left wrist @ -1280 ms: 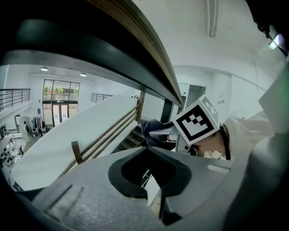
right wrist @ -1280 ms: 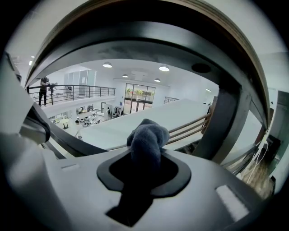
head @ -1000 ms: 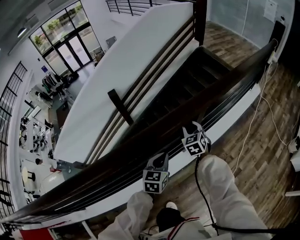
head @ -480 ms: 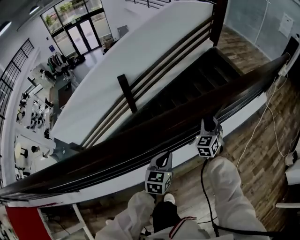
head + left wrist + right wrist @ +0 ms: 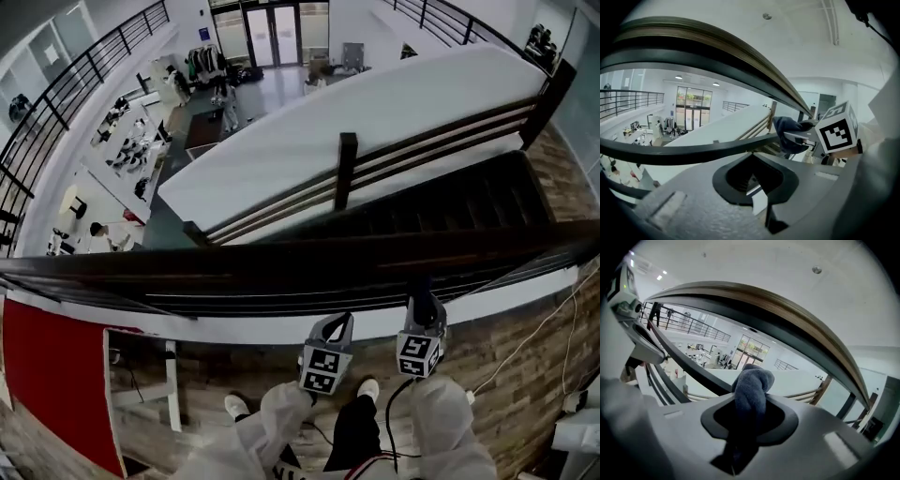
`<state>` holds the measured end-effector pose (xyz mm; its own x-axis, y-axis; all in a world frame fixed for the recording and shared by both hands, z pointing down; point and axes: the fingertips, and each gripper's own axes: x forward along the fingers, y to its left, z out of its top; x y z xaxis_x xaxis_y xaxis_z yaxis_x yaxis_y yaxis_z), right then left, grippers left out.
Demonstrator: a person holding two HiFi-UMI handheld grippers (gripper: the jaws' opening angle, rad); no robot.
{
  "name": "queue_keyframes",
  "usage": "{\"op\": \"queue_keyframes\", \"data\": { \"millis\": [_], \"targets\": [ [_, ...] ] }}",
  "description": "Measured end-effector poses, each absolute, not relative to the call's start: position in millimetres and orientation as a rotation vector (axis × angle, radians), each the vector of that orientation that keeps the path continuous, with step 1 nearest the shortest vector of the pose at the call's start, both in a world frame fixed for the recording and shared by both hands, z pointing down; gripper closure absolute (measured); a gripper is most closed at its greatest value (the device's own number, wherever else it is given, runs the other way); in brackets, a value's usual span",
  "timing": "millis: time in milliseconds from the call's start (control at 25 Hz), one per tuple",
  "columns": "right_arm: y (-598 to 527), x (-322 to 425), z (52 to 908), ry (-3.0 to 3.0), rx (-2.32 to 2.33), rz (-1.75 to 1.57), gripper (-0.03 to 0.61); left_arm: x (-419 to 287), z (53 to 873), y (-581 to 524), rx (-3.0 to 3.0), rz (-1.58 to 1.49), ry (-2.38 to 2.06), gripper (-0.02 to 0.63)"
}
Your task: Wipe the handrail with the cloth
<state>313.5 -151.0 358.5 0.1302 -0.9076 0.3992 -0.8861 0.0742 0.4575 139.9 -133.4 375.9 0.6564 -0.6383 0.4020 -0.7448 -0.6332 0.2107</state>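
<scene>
One handrail (image 5: pixel 281 258): dark wooden rail, running across the whole head view from left to right. I judge that wiping is not yet under way, since nothing is touching its top.
Stairwell (image 5: pixel 450 202): lying beyond the rail and dropping away below, so reaching past the far edge is meeting only open air.
Lower bars (image 5: pixel 281 300): running just under the rail and crowding the space where both tools are sitting. Free room is lying above the rail and along it both ways.
Right gripper (image 5: pixel 422 309): jaws clamping the cloth (image 5: pixel 752 394), pointing up toward the rail's underside.
Left gripper (image 5: pixel 336 328): jaws pressing together with nothing between them, hovering just beside the right one.
Cloth: blue-grey wad sticking out of the right jaws, sitting below the rail and apart from it. The next move, I judge, is calling for lifting it over the near edge and pressing it onto the top.
Cable (image 5: pixel 530 339): trailing over the wood floor (image 5: pixel 525 394) at the right, possibly snagging a sidestep that way.
</scene>
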Motion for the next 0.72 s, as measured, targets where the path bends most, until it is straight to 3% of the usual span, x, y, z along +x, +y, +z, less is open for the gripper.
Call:
{"op": "queue_keyframes", "data": {
  "millis": [440, 720],
  "targets": [
    [-122, -24, 386, -2.154, 1.447, -0.015, 0.486, -147, 401, -106, 2.252, 0.414, -1.518, 0.612],
    [-114, -170, 414, -2.338, 1.192, 0.031, 0.486, -279, 414, -91, 2.066, 0.385, -1.739, 0.612]
  ]
}}
